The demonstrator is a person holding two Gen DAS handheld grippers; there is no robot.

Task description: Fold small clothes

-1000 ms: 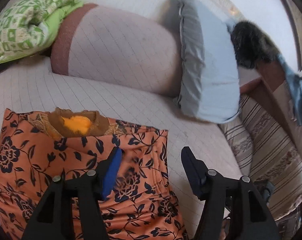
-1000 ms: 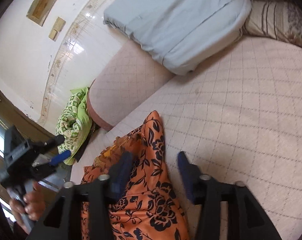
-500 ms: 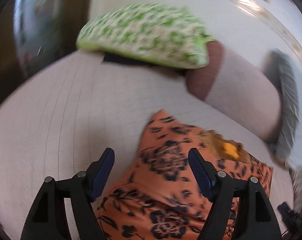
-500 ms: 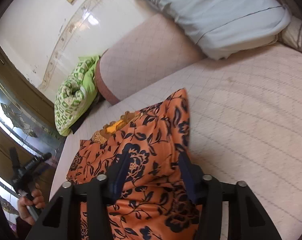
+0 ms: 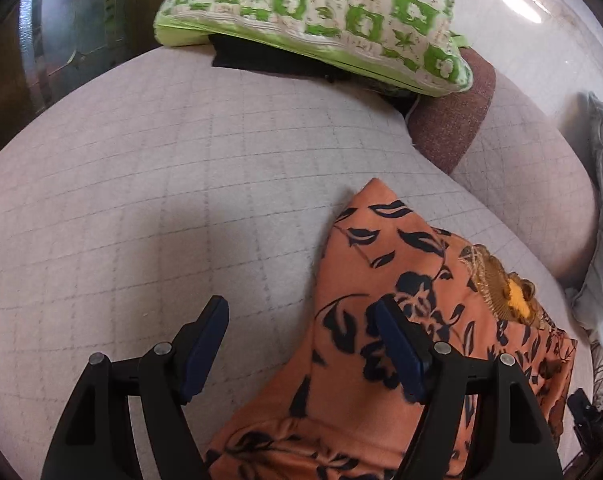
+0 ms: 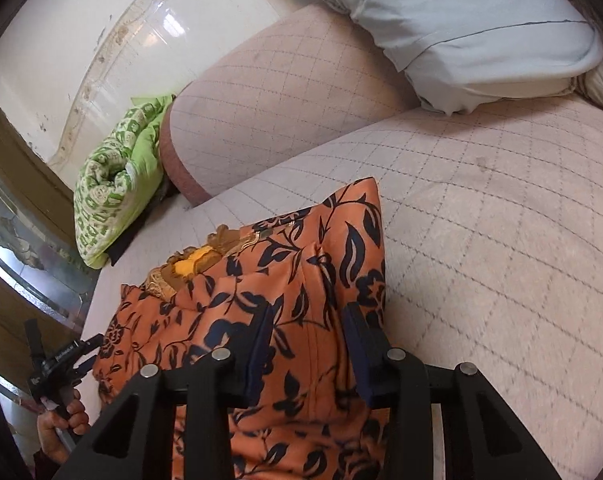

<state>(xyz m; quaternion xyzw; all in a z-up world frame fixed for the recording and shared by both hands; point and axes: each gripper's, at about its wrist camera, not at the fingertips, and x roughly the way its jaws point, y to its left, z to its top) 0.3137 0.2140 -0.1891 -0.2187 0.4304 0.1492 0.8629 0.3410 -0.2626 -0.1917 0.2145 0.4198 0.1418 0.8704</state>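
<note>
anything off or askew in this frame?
Nothing damaged or spilled. The orange floral garment lies rumpled on the quilted bed cover, its corner peaked up rather than flat. A green patterned quilt sits bundled at the bed's edge.

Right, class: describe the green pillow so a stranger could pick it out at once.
Start from the quilted bed. At its far edge, beside the long bolster, lies the green pillow. Only it has a green-and-white checked print; the other pillow is plain pale blue.
</note>
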